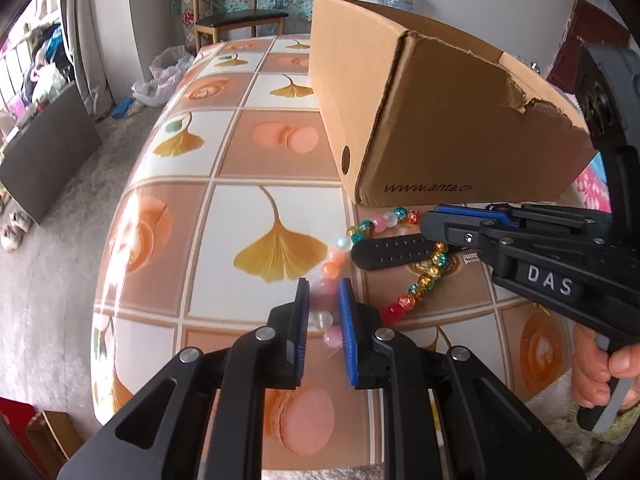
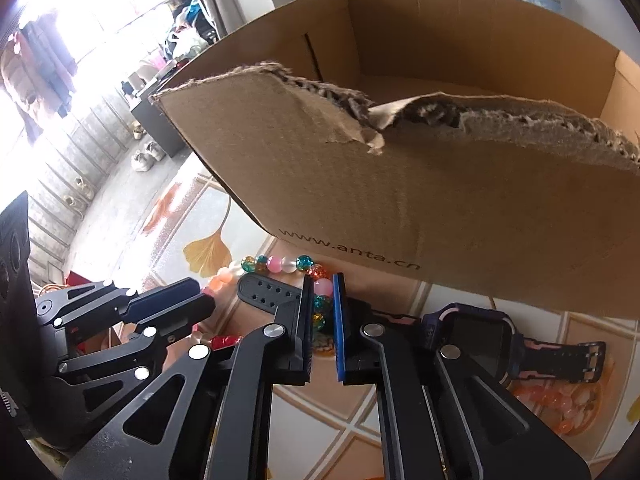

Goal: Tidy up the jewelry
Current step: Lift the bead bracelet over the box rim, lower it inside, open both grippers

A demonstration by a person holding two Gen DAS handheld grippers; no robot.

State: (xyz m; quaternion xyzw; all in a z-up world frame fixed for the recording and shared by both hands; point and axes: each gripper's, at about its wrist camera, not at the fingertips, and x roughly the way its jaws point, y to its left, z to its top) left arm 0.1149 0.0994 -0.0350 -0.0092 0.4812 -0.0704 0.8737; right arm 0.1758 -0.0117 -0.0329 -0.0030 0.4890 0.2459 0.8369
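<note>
Both hand-held grippers pinch a round glassy bead bracelet beside torn corrugated cardboard box.

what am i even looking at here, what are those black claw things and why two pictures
The black claws are two hand-held grippers; a person squeezes one in each hand. Each picture comes from a camera on one gripper, looking along its fingers. On the patterned tablecloth sit a torn cardboard box, a string of coloured beads and a watch. The left gripper is closed around beads at one end of the string; the right gripper has closed on beads further along, by the watch strap.
</note>
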